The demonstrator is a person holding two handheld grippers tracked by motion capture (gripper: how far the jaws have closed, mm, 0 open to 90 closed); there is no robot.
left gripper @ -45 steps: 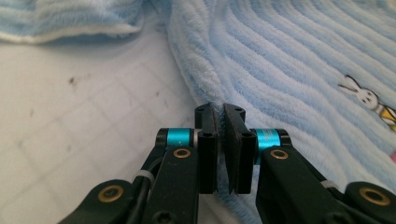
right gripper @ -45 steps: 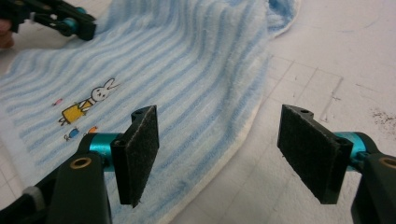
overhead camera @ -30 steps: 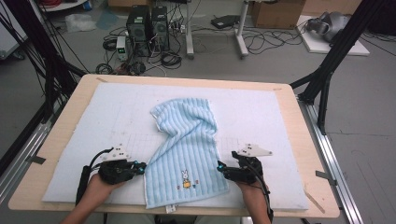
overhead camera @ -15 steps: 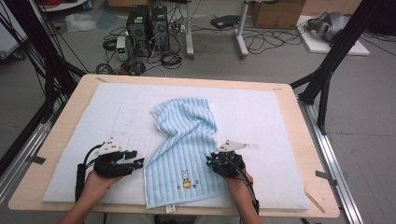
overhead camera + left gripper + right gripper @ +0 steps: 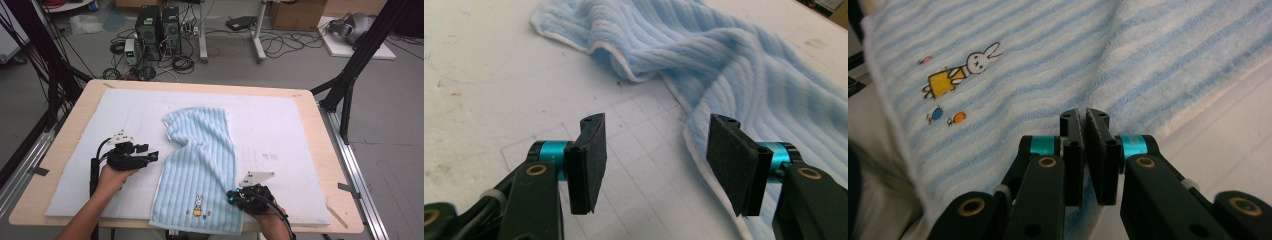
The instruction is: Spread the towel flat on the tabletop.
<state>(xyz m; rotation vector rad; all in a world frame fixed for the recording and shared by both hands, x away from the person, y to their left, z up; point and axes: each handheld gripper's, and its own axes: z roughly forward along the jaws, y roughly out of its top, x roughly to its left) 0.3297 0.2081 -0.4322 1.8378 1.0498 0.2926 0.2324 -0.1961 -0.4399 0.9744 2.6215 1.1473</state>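
Gripping towel (image 5: 200,165): right tongs (image 5: 231,196).

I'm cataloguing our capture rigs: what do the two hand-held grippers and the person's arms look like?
Both the left hand-held gripper and right hand-held gripper are black, with flat black foam-like pads, teal collars and brass-coloured pivots. Each carries a grey three-cornered plate on top and trails a black cable. The forearms are bare, no sleeves visible.

Towel (image 5: 200,170) near hem cut off at 6 o'clock, fabric between right hand-held gripper (image 5: 1084,117) jaws not discernible, forearms cropped
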